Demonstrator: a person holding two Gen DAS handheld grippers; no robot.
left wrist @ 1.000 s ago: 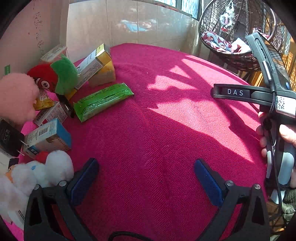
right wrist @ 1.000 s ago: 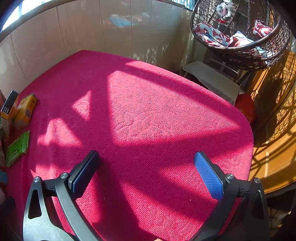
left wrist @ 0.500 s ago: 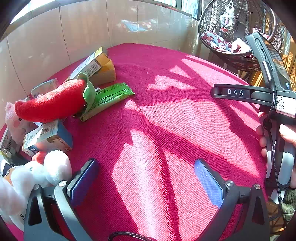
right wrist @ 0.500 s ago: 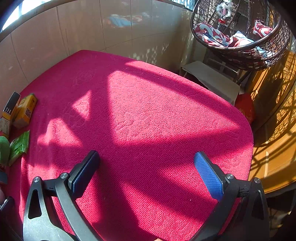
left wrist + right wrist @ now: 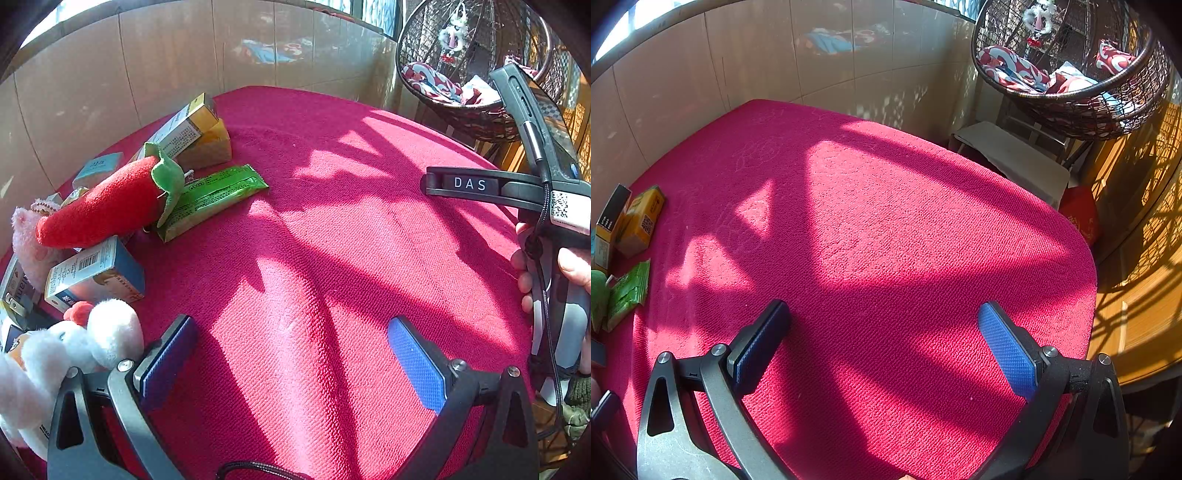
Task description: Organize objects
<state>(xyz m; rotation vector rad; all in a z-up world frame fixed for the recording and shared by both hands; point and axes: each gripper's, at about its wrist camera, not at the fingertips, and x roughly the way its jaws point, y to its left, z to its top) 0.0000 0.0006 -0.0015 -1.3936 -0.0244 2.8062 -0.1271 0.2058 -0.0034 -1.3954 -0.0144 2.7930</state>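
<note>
Where boxes crowd, two plush toys [image 5: 33,236]

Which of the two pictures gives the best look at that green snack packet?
The left wrist view: the green snack packet lies nearly whole there, one end under the red plush chili. The right wrist view catches only its end at the left edge.

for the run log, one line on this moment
left gripper open, empty | right gripper open, empty | red plush chilli lying on green foil packet
</note>
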